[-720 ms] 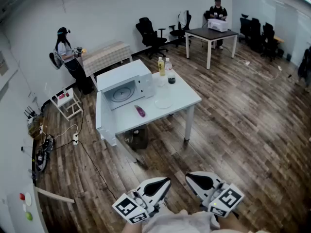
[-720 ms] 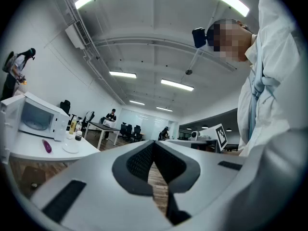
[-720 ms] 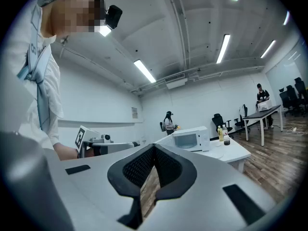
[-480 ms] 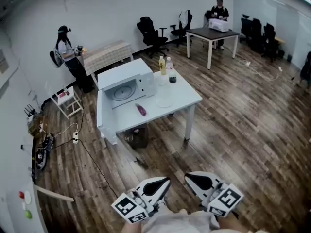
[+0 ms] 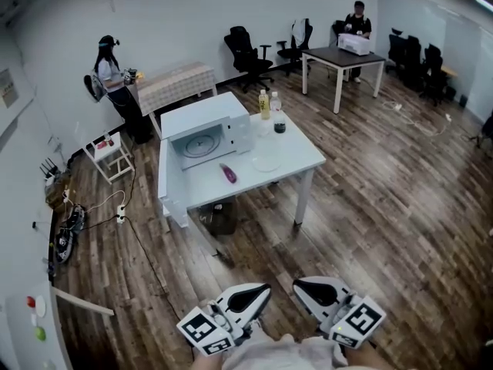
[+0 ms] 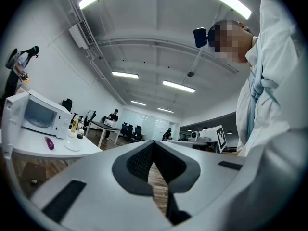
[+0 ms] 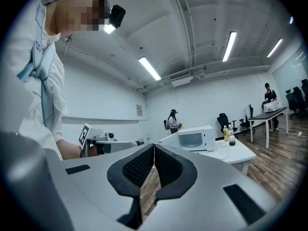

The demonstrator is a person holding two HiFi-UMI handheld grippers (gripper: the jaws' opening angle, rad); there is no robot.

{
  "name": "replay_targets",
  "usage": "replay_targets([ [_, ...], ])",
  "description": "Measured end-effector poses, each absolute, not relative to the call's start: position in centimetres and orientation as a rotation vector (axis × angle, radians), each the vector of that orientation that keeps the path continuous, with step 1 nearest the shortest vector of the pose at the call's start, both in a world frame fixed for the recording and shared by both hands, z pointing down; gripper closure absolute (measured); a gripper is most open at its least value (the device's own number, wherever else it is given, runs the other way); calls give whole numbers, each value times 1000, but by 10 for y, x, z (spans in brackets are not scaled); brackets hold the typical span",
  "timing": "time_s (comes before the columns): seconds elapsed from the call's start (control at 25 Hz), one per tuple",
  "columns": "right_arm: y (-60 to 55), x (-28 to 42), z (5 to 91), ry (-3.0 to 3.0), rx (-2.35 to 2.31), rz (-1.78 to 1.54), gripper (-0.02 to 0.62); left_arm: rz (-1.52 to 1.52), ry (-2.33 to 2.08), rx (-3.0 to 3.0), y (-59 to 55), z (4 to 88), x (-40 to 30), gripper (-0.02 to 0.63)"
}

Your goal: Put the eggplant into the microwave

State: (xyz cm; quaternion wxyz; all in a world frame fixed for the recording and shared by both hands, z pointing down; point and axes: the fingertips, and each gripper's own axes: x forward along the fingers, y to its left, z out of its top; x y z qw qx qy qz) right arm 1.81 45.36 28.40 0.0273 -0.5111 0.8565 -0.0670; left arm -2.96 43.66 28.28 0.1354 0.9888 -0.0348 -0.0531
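Barely begun: left tongs (image 5: 257, 290) and right tongs (image 5: 305, 286) both closed and empty, well apart from the small purple eggplant (image 5: 229, 173) lying far ahead of them on the white rectangular worktop (image 5: 296, 156), just before the white box-shaped microwave (image 5: 202, 119) with door (image 5: 163, 179) open; approach, grasp and placing all left.

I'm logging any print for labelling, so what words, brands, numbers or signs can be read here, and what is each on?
Nothing here reads as legible text.
Wall sign: too small to read.
Yellow bottle and clear bottle: labels too small to read.
Left marker cube and right marker cube: black-and-white square patterns, no letters.
Microwave: no print made out.
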Motion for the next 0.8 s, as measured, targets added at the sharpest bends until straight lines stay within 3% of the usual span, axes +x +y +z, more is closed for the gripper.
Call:
replay_targets([
  [0.8, 355, -11, 276, 2680, -1444, -197, 560, -208, -214, 2830, 342, 281, -59, 604],
])
